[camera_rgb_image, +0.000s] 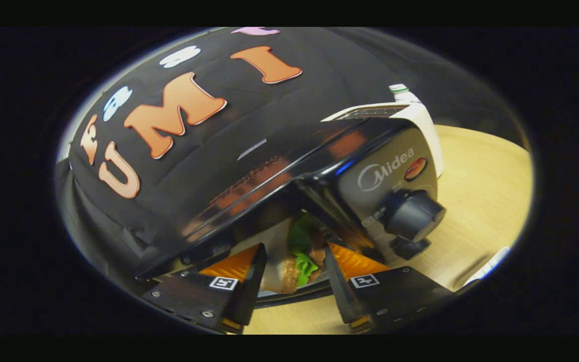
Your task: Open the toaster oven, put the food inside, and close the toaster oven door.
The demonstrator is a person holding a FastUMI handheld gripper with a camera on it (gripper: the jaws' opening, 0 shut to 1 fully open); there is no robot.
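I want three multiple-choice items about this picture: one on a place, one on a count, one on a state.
1. Where is the sandwich?
A. On top of the oven
B. Between the tool's fingers
C. On the table beyond the knobs

2. How many knobs are on the oven's panel?
A. Two
B. Four
C. None

3. How do the tool's fingers stand?
A. Tips touching each other
B. Apart, one on each side of the sandwich
C. Both around a knob

Answers:
1 B: the sandwich sits between the two fingers of the tool, close before the oven.
2 A: the panel shows a large knob and a small knob below it.
3 B: a gap separates the fingers and the sandwich fills it; whether they press on it is unclear.
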